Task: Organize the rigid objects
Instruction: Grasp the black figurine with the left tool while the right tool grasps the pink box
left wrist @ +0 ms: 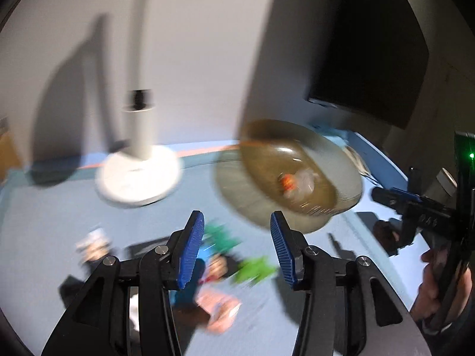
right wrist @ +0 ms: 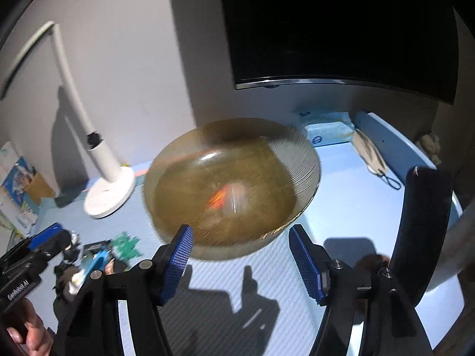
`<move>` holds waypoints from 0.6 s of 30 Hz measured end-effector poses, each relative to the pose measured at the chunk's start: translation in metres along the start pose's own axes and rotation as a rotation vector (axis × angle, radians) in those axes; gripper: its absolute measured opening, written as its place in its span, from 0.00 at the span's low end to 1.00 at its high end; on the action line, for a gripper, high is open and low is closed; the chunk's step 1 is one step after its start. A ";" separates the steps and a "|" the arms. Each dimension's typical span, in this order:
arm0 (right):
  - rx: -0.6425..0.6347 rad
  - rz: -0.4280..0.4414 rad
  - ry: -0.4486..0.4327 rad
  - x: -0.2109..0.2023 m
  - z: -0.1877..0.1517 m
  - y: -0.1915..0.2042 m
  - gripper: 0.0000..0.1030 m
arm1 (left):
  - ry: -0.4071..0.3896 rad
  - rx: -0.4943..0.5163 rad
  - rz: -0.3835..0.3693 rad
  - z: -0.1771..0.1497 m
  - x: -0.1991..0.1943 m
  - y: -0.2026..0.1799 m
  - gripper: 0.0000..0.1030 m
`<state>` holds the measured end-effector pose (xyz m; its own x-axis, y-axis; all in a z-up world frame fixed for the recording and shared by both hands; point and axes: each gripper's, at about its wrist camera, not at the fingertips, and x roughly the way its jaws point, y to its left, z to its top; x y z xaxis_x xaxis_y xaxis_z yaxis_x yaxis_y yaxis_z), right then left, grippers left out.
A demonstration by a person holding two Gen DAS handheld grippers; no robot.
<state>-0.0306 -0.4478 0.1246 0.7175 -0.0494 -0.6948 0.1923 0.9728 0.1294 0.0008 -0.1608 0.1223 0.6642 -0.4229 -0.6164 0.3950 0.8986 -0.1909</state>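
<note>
Standing on the light blue worktop (right wrist: 350, 195), an amber ribbed glass bowl (right wrist: 234, 181) holds a small orange and clear item (right wrist: 228, 198), too blurred to name. The right gripper (right wrist: 242, 259) hangs just in front of the bowl's near rim, its blue-padded jaws parted with nothing between them. The left gripper (left wrist: 237, 252) is off to the bowl's left, its jaws also apart and empty, above a loose pile of small things (left wrist: 207, 267): green pieces, a blue one, some pinkish packets, all smeared by motion. A white desk lamp (right wrist: 107, 190) stands at the back left, near the wall. A dark screen (right wrist: 341, 29) hangs behind the bowl. A hand (left wrist: 436, 284) grips the right tool's handle.
</note>
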 end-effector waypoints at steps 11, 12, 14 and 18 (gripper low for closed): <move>-0.062 0.176 0.086 0.028 -0.077 0.080 0.68 | 0.053 -0.194 0.270 -0.094 -0.039 0.113 0.45; -0.091 0.181 0.096 0.038 -0.088 0.091 0.68 | 0.068 -0.198 0.284 -0.099 -0.037 0.118 0.45; -0.111 0.178 0.128 0.053 -0.102 0.099 0.68 | 0.075 -0.200 0.287 -0.111 -0.033 0.128 0.49; -0.163 0.159 0.112 0.053 -0.109 0.107 0.71 | 0.038 -0.237 0.261 -0.117 -0.038 0.130 0.76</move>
<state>-0.0452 -0.3218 0.0241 0.6501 0.1240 -0.7497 -0.0343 0.9904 0.1340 -0.0472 -0.0138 0.0318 0.6976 -0.1746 -0.6949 0.0540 0.9799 -0.1920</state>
